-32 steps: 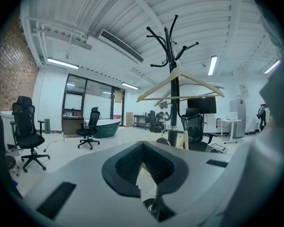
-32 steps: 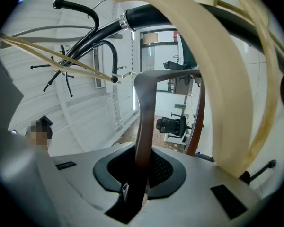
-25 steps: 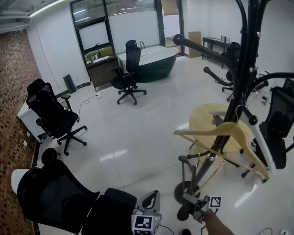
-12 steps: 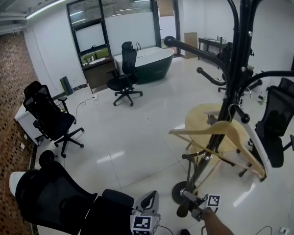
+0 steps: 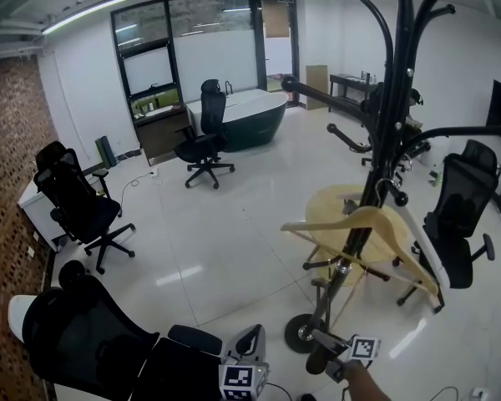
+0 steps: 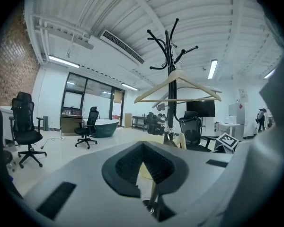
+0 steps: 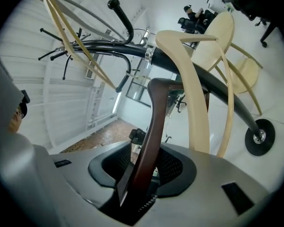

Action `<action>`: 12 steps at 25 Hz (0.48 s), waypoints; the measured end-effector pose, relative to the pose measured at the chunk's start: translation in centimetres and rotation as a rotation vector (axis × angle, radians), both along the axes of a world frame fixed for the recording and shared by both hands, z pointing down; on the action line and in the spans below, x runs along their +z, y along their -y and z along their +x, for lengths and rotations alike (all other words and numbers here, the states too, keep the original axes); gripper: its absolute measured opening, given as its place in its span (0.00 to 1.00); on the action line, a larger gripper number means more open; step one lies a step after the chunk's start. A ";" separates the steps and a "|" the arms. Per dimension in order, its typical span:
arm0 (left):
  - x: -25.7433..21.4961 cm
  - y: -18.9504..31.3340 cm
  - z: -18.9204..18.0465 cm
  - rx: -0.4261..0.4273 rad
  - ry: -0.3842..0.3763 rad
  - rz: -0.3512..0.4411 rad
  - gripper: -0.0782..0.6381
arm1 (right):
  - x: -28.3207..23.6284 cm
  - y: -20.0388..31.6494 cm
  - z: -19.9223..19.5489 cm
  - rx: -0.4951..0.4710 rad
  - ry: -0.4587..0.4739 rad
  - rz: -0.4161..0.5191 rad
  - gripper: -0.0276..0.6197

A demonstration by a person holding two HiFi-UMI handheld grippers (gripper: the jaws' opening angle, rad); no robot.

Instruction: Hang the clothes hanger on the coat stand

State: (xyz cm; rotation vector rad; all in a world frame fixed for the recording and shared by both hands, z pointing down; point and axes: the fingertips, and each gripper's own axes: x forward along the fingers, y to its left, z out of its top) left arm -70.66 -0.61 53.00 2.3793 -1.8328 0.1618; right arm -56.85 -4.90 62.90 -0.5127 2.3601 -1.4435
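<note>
A black coat stand rises at the right of the head view, and a pale wooden hanger hangs on it by its hook. The left gripper view shows the same pale hanger on the stand, far off. My right gripper is low beside the stand's base. A dark brown hanger arm runs between its jaws, which have just been opening; the pads stand off it. My left gripper is at the bottom middle, and its jaws meet at the tips with nothing held.
A pale round-backed wooden chair stands behind the stand. Black office chairs are at the right, left, back and close at bottom left. A dark bathtub is at the back, a brick wall on the left.
The whole scene has slid a little left in the head view. The pale hanger still hangs on the stand. Both grippers stay at the bottom edge.
</note>
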 end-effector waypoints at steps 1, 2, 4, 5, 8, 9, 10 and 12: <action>0.0 -0.4 0.0 0.001 -0.005 -0.005 0.13 | -0.2 -0.5 0.0 -0.001 -0.006 0.003 0.23; -0.1 -0.8 -0.1 0.006 -0.008 -0.006 0.13 | -0.4 -0.9 0.0 0.000 -0.010 0.006 0.23; -0.7 -1.5 0.0 0.015 -0.011 0.007 0.13 | -0.4 -1.6 0.4 0.015 -0.022 0.008 0.25; -0.9 -1.7 0.0 0.020 -0.010 0.013 0.13 | -0.3 -1.7 0.7 0.026 -0.042 0.010 0.25; -1.0 -2.2 0.2 0.031 -0.006 0.015 0.13 | 0.0 -2.1 1.7 0.055 -0.113 0.024 0.25; -1.0 -2.3 0.3 0.032 -0.004 0.011 0.13 | 0.1 -2.2 2.0 0.066 -0.149 0.032 0.25; -0.9 -2.4 0.3 0.033 -0.003 0.009 0.13 | 0.2 -2.2 2.3 0.076 -0.203 0.049 0.25; -0.7 -2.4 0.5 0.037 -0.005 0.013 0.13 | 0.3 -2.4 2.9 0.096 -0.314 0.087 0.28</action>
